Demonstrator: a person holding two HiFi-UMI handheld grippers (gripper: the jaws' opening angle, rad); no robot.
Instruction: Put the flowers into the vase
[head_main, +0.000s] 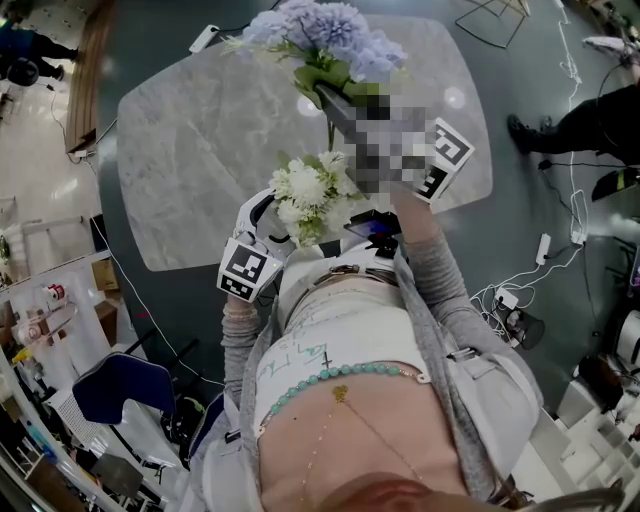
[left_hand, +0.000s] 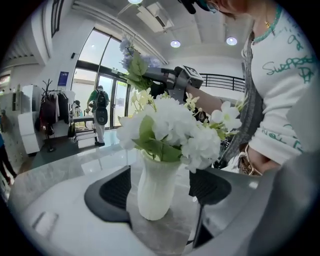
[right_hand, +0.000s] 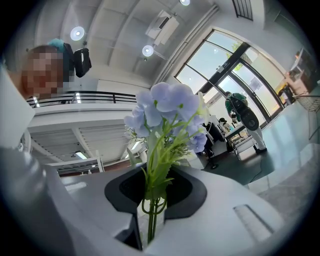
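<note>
The marble table (head_main: 200, 150) lies under the left gripper (left_hand: 160, 186). That gripper's jaws are spread, with the white vase (left_hand: 156, 195) standing upright on the tabletop between them and a thin gap on each side. White flowers (left_hand: 170, 132) fill the vase, above the jaws. The right gripper (right_hand: 150, 200), raised above and beyond the left one, is clamped on the green stems (right_hand: 149, 225) of the blue flowers (right_hand: 167, 107), whose blooms rise past its jaw tips.

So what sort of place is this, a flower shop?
Probably not: it looks like a big lobby or open hall. Tall glass entrance doors, an upper-floor railing and a marble-look table on a dark floor strewn with cables suggest that.
</note>
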